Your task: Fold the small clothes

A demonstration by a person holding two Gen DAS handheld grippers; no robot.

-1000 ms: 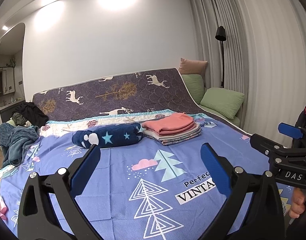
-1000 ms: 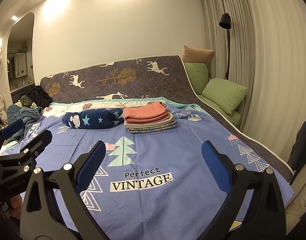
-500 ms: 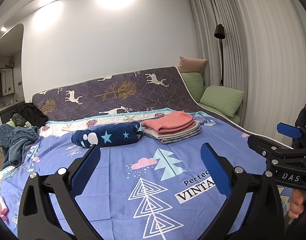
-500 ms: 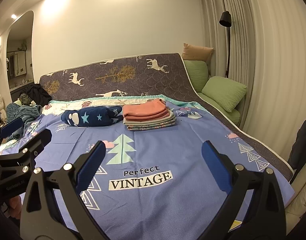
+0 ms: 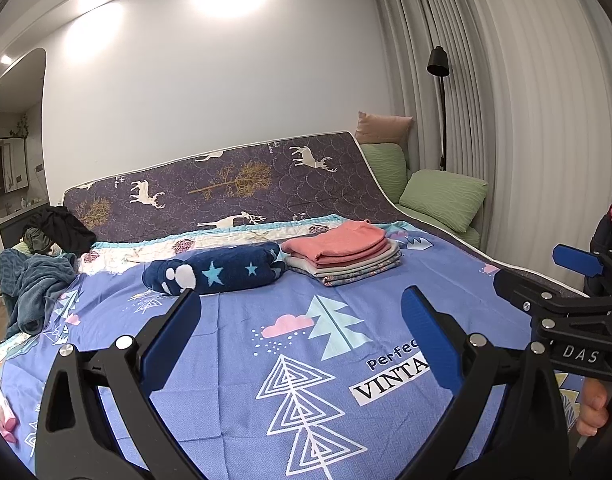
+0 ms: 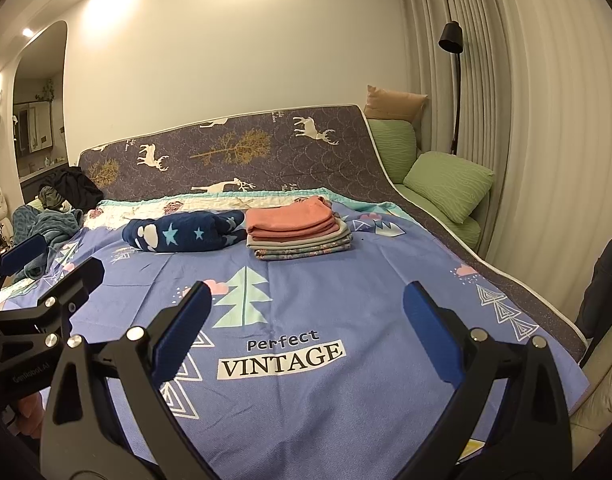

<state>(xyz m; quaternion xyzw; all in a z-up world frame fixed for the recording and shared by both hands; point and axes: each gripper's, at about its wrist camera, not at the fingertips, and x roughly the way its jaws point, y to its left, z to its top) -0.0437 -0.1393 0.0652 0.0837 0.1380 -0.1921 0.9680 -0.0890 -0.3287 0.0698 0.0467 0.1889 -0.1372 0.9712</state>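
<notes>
A stack of folded small clothes (image 5: 344, 254) with a coral piece on top lies at the far middle of the bed; it also shows in the right wrist view (image 6: 297, 230). My left gripper (image 5: 299, 330) is open and empty, held above the near part of the blue sheet (image 5: 233, 344), far from the stack. My right gripper (image 6: 306, 328) is open and empty above the "Perfect VINTAGE" print (image 6: 281, 356). The right gripper (image 5: 562, 280) shows at the right edge of the left wrist view, and the left gripper (image 6: 41, 276) at the left edge of the right wrist view.
A rolled navy star blanket (image 5: 213, 270) lies left of the stack. A teal blanket (image 5: 37, 284) and dark clothes (image 5: 61, 230) are heaped at the far left. A deer-print mattress (image 5: 233, 184) leans against the wall. Green pillows (image 5: 442, 196) and a floor lamp (image 5: 438, 64) stand at the right.
Both grippers have tilted slightly, so the bed and stack sit a little lower in the views. Both stay open and empty.
</notes>
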